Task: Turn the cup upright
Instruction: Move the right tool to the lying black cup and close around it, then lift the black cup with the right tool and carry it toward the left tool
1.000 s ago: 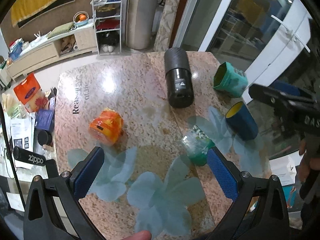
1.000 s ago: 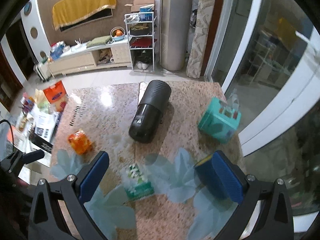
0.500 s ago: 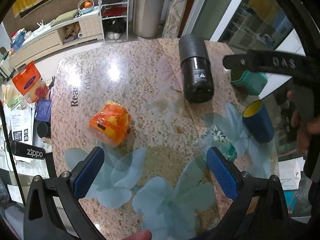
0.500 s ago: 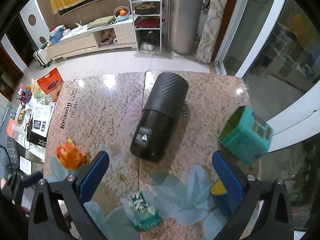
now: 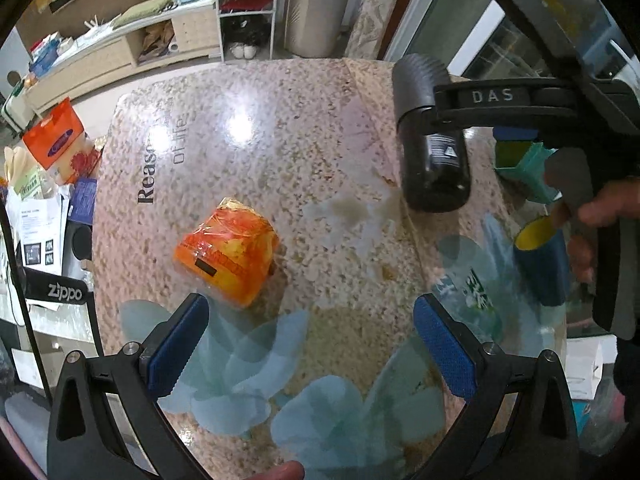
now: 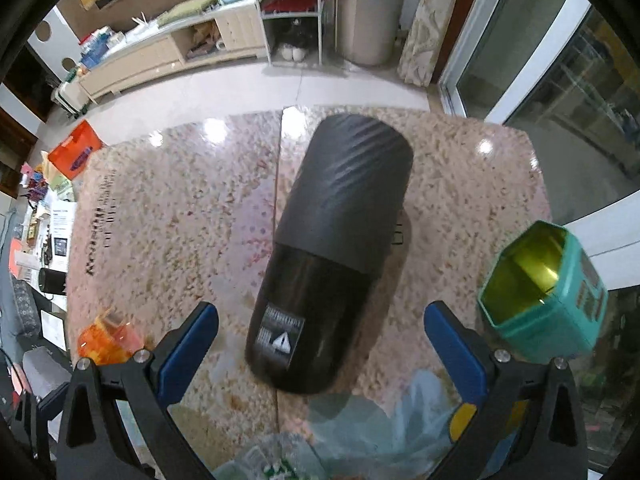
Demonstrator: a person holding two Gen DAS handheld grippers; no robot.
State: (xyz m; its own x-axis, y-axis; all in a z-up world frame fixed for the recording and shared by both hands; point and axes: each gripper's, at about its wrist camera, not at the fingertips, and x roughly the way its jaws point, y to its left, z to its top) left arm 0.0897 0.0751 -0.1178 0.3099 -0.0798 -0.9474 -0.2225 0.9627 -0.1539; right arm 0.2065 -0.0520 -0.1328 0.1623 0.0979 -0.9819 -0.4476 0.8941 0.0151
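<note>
A tall black cup (image 6: 332,248) lies on its side on the granite table (image 6: 180,216), its base end toward the right gripper. It also shows in the left wrist view (image 5: 430,140) at the far right. My right gripper (image 6: 320,344) is open and empty, its blue pads (image 6: 188,344) on either side of the cup's near end without touching it. My left gripper (image 5: 310,348) is open and empty above the table's near part, just in front of an orange packet (image 5: 228,256). The right gripper's body (image 5: 520,108) crosses the left wrist view above the cup.
A teal tin (image 6: 548,296) lies on its side at the right edge. A blue cup with yellow inside (image 5: 540,260) lies at the right. A green tissue pack (image 5: 472,296) sits near the right front. The floor and shelves lie beyond the table's far edge.
My right gripper has moved forward and down over the black cup, so the cup now fills its view between the pads. My left gripper has drifted left toward the orange packet.
</note>
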